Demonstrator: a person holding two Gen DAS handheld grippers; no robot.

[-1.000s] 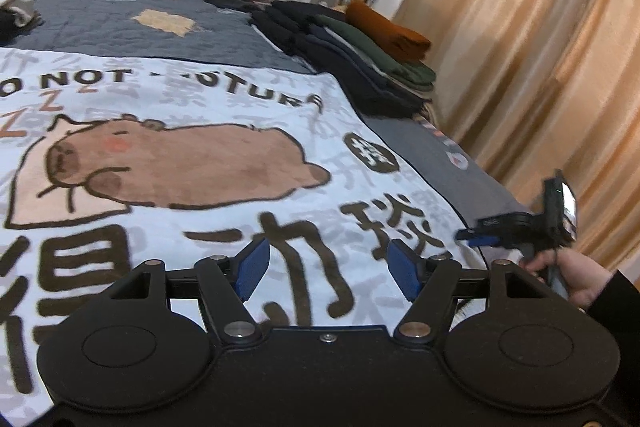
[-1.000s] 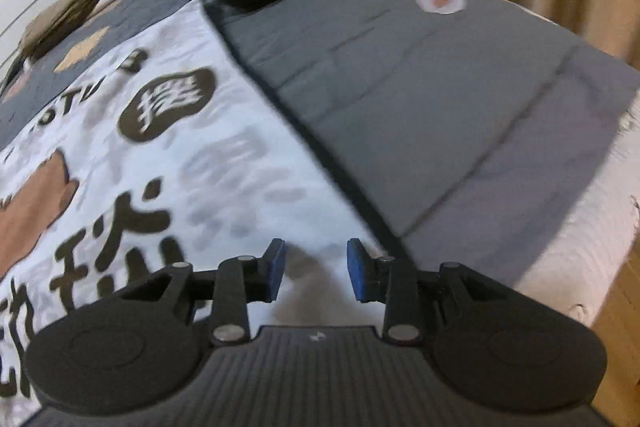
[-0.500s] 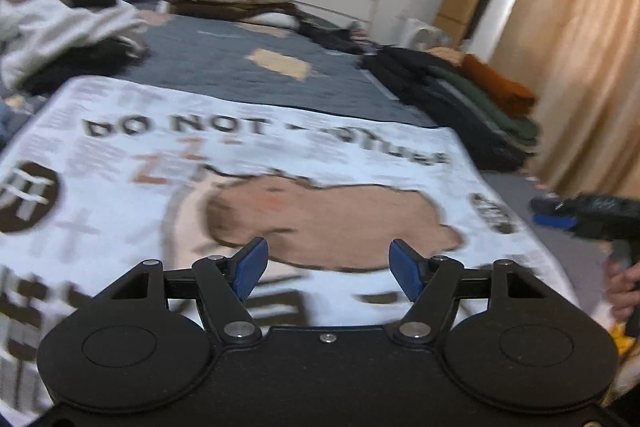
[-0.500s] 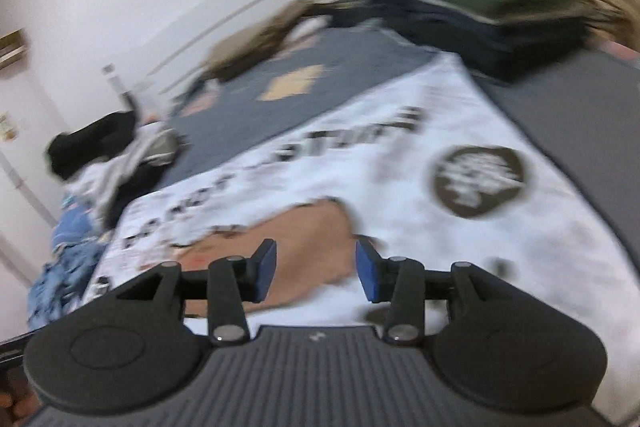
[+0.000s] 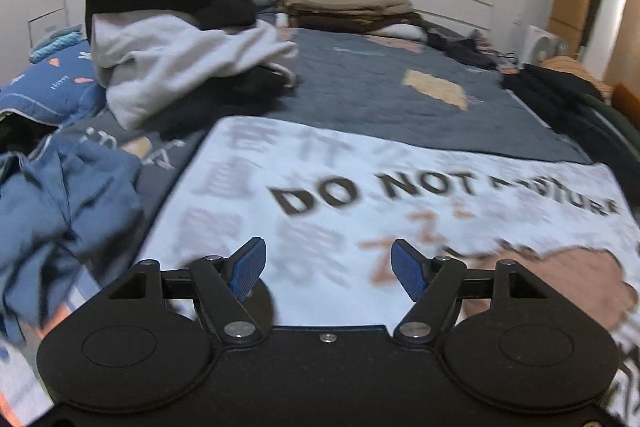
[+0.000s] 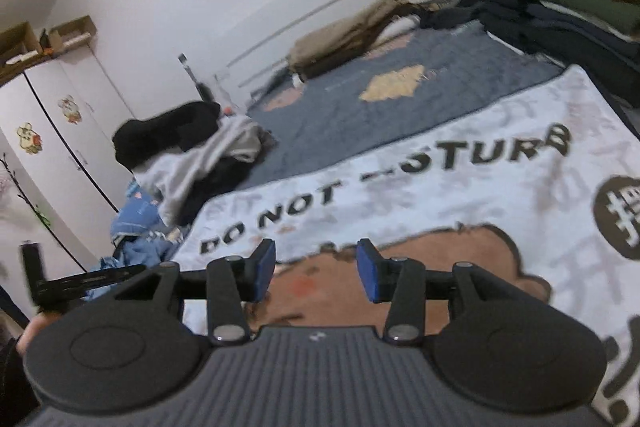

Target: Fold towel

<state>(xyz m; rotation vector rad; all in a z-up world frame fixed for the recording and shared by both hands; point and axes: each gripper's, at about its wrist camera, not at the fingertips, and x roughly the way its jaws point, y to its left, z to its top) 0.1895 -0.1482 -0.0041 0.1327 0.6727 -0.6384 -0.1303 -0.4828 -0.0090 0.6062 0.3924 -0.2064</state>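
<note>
Towel [image 5: 400,187] lies flat and unfolded on the bed [image 5: 380,95]; both grippers above it, nothing held.
Left gripper [image 5: 327,269] fingers stand wide and empty; right gripper [image 6: 316,269] fingers have just been opening, nothing between them. Best to pinch matching corners of one edge, lift evenly, and lay it across square.

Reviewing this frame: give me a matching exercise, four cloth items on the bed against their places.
Items:
1. white printed towel with brown animal
2. folded tan clothes
3. black and grey garment heap
4. crumpled blue fabric

Places, in the left wrist view:
A. against the white headboard
B. near left edge, beside the towel
C. spread flat in front of the gripper
D. far left, beyond the towel

Pairs: 1-C, 2-A, 3-D, 4-B
</note>
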